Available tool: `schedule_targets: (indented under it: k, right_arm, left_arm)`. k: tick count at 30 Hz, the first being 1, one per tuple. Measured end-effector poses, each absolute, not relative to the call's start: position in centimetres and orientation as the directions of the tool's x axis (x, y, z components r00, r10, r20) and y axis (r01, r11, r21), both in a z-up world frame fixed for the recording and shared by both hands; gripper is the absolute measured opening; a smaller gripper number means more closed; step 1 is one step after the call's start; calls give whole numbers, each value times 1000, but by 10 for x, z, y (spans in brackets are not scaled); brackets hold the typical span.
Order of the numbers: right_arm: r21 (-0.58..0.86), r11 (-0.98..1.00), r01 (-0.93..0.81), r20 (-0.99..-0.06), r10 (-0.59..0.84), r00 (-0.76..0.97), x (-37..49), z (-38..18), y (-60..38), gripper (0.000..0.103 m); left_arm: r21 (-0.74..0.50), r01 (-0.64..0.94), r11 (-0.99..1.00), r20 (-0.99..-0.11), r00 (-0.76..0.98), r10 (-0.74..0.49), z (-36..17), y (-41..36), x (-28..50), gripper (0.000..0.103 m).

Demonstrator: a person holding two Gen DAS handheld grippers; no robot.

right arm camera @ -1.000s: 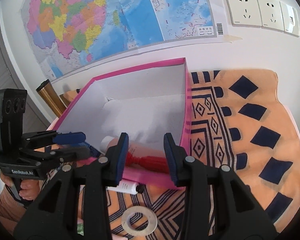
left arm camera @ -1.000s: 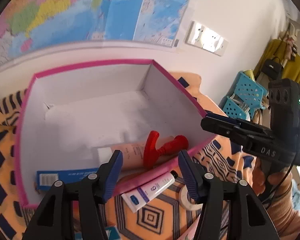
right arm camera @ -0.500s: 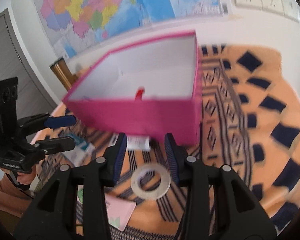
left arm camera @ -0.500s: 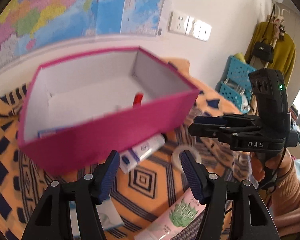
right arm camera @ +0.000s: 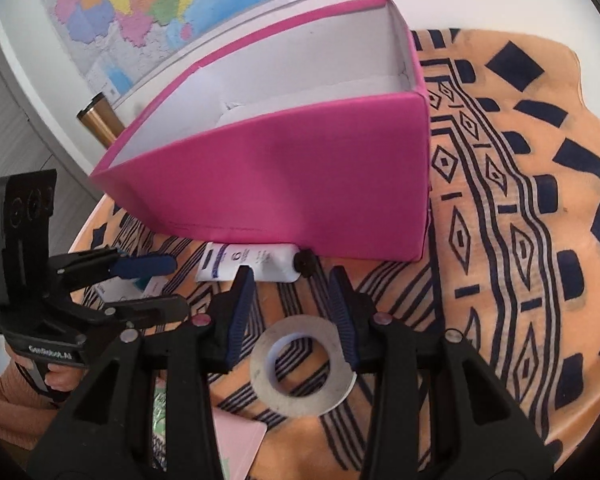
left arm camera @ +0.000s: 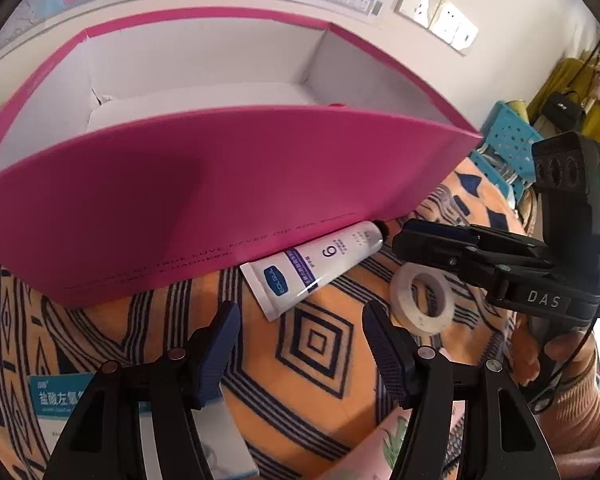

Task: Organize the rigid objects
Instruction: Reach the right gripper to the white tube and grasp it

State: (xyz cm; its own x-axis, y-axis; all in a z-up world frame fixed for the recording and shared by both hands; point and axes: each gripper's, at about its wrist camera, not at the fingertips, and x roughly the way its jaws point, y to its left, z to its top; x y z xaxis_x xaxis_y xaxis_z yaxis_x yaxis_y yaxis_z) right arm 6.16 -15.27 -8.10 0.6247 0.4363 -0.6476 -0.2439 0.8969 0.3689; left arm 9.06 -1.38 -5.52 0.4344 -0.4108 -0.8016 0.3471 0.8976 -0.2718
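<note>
While low over the patterned cloth (right arm camera: 520, 208), both grippers spread and empty; right gripper (right arm camera: 292, 300) above the tape roll (right arm camera: 302, 368); left gripper (left arm camera: 300, 332) toward the tube (left arm camera: 316, 264).

Black plastic claws (left arm camera: 300, 320) (right arm camera: 292, 292) with ribbed blue pads, silver screws, white "DAS" lettering, peach sleeves.

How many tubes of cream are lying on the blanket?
2 that I can see. A white tube lies against the pink box. A pink tube pokes out at the bottom edge, mostly hidden by the grippers. More may be inside the box.
</note>
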Motion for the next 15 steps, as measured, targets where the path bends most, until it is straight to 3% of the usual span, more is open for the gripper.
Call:
schedule_targets:
  k: [15]
  right_arm:
    - [385,886,-261,-660,461,593,81,-91,-139,41]
  left_arm:
    - [-314,339,887,-805,401,-438,-60,-20,107,65]
